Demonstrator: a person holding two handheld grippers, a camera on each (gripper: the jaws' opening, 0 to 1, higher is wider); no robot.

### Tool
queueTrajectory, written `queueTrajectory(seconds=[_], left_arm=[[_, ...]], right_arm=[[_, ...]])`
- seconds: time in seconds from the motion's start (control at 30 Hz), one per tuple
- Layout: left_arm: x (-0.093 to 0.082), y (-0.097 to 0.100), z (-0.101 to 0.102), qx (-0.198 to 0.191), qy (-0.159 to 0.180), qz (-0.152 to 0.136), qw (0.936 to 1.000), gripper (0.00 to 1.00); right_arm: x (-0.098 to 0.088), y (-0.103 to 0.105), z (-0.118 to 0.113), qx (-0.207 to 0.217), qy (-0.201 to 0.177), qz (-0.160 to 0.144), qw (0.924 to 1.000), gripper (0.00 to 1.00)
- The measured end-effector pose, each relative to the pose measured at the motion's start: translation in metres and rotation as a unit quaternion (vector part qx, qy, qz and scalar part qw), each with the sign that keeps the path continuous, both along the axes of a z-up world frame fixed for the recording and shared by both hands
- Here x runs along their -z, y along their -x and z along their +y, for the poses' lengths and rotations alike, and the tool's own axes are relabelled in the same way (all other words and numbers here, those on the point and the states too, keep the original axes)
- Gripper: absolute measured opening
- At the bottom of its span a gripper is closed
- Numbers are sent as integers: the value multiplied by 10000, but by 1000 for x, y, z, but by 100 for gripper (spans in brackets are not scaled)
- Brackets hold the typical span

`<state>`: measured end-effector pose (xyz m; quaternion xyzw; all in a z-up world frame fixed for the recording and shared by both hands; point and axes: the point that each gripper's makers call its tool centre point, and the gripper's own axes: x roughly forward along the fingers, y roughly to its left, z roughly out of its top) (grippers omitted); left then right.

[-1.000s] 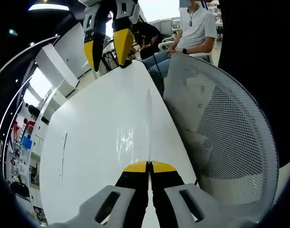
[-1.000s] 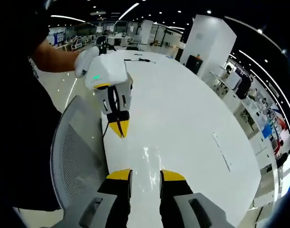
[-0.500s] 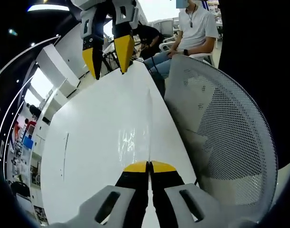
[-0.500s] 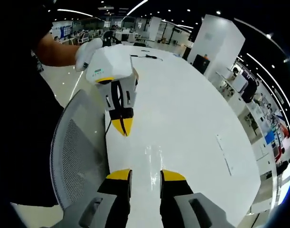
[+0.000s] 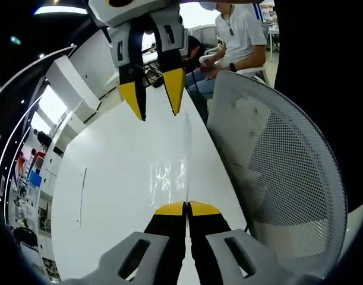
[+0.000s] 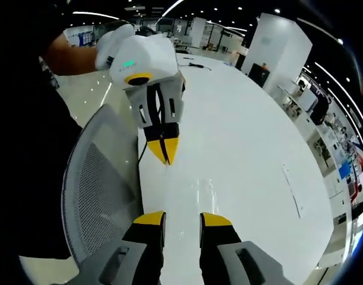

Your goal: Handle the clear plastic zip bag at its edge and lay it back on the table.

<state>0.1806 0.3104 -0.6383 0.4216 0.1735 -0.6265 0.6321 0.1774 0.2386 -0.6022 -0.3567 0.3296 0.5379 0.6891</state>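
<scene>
On the white tabletop (image 5: 110,178), just at twelve o'clock from the left gripper (image 5: 186,208) in its own view, lies the clear plastic zip bag (image 5: 167,177). It is flat and almost invisible, and we pick it out only by its glints and a faint straight edge. In the right gripper view the same glints (image 6: 196,193) sit at twelve o'clock from the right gripper (image 6: 182,219), between it and the left gripper (image 6: 163,155). We judge the bag to be very light, limp and slick. It should sag and flutter once lifted, and it will slip unless pinched firmly, so the stiffer zip or seam edge is the place to take hold, not the loose film. The left gripper's yellow-tipped jaws are pressed tight together at the bag's near edge, but we cannot tell whether any film is caught between them. The right gripper (image 5: 154,104) hangs over the table at eleven o'clock in the left gripper view, jaws spread and holding nothing. A grey mesh chair back (image 5: 276,166) stands against the table edge at three o'clock. Beyond it sits a person in a white shirt (image 5: 243,35), and a thin flat strip (image 5: 82,190) lies well away at nine o'clock.
</scene>
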Motion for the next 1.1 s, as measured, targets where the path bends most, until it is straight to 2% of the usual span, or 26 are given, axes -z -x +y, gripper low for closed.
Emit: queueTrajectory(seconds=[0.5, 0.6, 0.83, 1.1], left_arm=[[-4, 0, -1, 2, 47, -16, 10000, 0], [-3, 0, 0, 10, 9, -27, 10000, 0], [-2, 2, -1, 62, -20, -36, 10000, 0], [-4, 3, -4, 95, 3, -23, 10000, 0]], right_arm=[[34, 4, 3, -14, 41, 225, 9997, 18], [35, 6, 3, -48, 76, 250, 9996, 18], [22, 3, 5, -3, -67, 217, 9997, 17], [30, 3, 6, 5, -54, 264, 9996, 16]])
